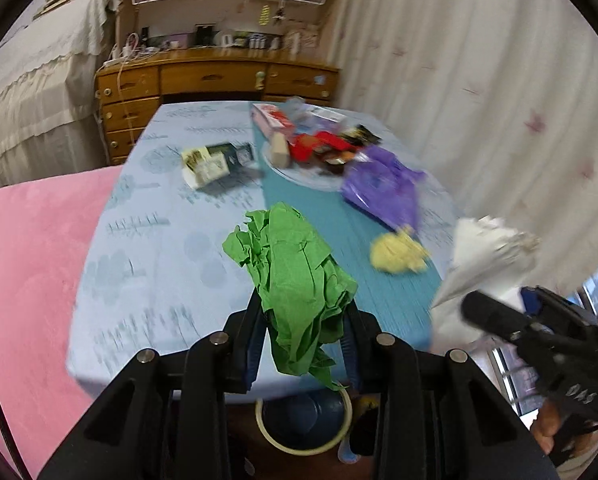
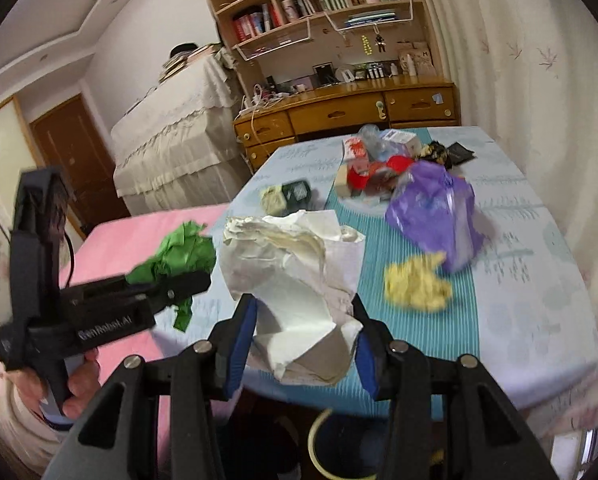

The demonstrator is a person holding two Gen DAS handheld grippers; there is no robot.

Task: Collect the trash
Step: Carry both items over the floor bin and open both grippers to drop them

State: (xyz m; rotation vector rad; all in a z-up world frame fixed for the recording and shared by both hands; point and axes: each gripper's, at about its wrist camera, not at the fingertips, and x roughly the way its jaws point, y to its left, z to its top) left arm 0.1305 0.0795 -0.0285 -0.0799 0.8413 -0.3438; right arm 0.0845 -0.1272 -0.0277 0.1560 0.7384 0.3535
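Green crumpled paper (image 1: 295,288) is pinched between the pads of the left gripper (image 1: 305,332) at the bottom centre of the left wrist view, its loose end hanging below the jaws. Just under it, at the bottom edge, shows the pale rim of a dark bin (image 1: 305,424). In the right wrist view the right gripper (image 2: 305,336) clasps a white paper wad (image 2: 295,276) at lower centre, the blue pads (image 2: 241,344) pressing its sides; a bin rim appears below there too, though only partly.

Past the grippers lies the table (image 1: 147,220) with its blue cloth. A yellow scrap (image 2: 417,280), blurred, lies right of centre, and a purple bag (image 2: 435,208) sits just beyond it. Farther up, a dark and cream box (image 1: 215,162) rests left of a heap of mixed wrappers (image 1: 319,136), too smeared to sort apart. A pink bed (image 1: 31,260) fills the left side.
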